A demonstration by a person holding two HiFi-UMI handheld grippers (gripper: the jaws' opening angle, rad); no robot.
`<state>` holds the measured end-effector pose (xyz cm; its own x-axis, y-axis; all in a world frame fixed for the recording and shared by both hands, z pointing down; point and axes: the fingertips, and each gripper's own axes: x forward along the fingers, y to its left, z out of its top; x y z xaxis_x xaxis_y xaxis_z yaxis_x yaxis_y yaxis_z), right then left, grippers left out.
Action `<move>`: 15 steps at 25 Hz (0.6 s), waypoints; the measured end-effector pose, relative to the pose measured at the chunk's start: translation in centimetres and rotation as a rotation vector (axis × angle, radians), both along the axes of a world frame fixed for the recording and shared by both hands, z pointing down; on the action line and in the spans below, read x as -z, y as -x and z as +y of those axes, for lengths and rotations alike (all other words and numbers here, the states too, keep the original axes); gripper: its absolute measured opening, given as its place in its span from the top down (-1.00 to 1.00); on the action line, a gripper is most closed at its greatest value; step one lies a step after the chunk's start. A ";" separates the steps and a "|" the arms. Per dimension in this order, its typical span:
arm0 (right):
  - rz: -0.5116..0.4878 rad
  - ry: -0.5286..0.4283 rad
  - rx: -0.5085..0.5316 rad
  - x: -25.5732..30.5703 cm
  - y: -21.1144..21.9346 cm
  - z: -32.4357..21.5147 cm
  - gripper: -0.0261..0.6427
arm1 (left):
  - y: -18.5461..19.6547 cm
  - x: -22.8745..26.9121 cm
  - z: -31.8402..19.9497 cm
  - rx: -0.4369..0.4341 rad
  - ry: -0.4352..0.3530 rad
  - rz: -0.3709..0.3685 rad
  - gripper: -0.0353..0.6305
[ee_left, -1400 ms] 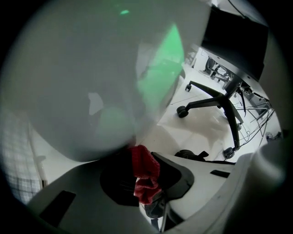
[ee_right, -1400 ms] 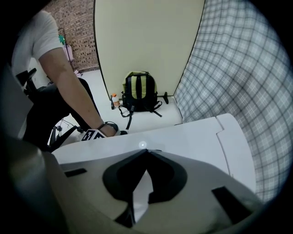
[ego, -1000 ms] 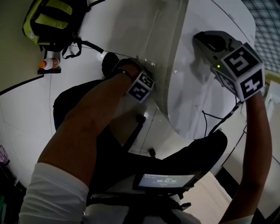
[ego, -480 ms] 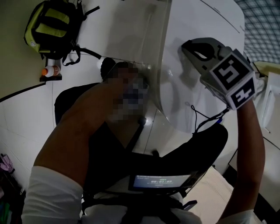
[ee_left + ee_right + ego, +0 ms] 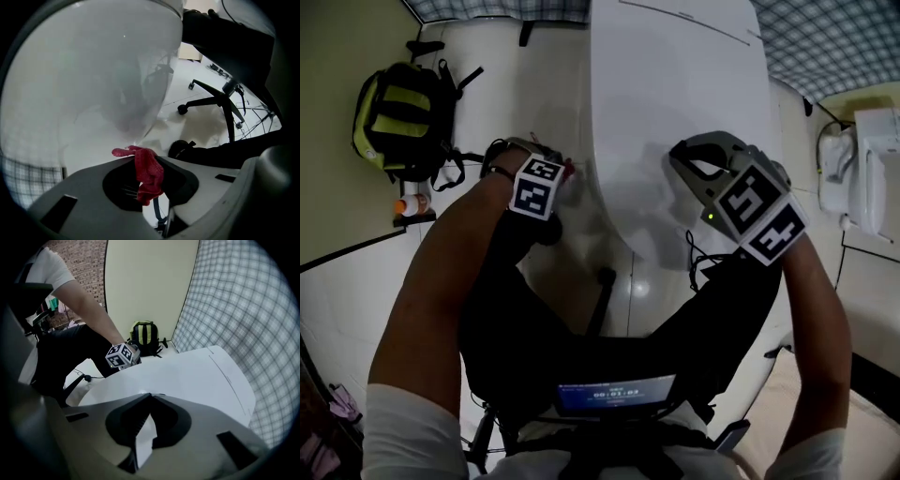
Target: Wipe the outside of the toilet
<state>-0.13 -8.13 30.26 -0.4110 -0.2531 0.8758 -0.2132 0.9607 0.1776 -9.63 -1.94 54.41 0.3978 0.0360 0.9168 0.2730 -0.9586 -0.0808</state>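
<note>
A bathroom with pale floor tiles, a checked wall behind and a plain cream panel to one side. A yellow and black backpack (image 5: 403, 117) leans by the wall, well apart from the work.

The white toilet (image 5: 675, 103) stands straight ahead of you with its lid down. Your left gripper (image 5: 565, 172) is low at the bowl's left flank. Its jaws are part closed and pinch a small red cloth (image 5: 149, 173). One corner of the cloth pokes out toward the curved white side, and the rest hangs limp between the jaws. Whether the cloth touches the bowl cannot be told.

Your right gripper (image 5: 675, 155) hovers over the lid's front right, with its jaws pressed together and nothing between them.

The cloth looks light, soft and floppy, so it will likely fold under instead of spreading. A hold on its bunched middle should give the flattest wiping face. The toilet is hard, glossy and probably slick, and it is fixed in place. It needs pressing against, not gripping.
</note>
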 end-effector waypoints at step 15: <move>0.119 0.047 -0.193 -3.5 -8.0 2.6 0.90 | 10.4 13.4 -8.1 0.500 -0.302 0.144 0.69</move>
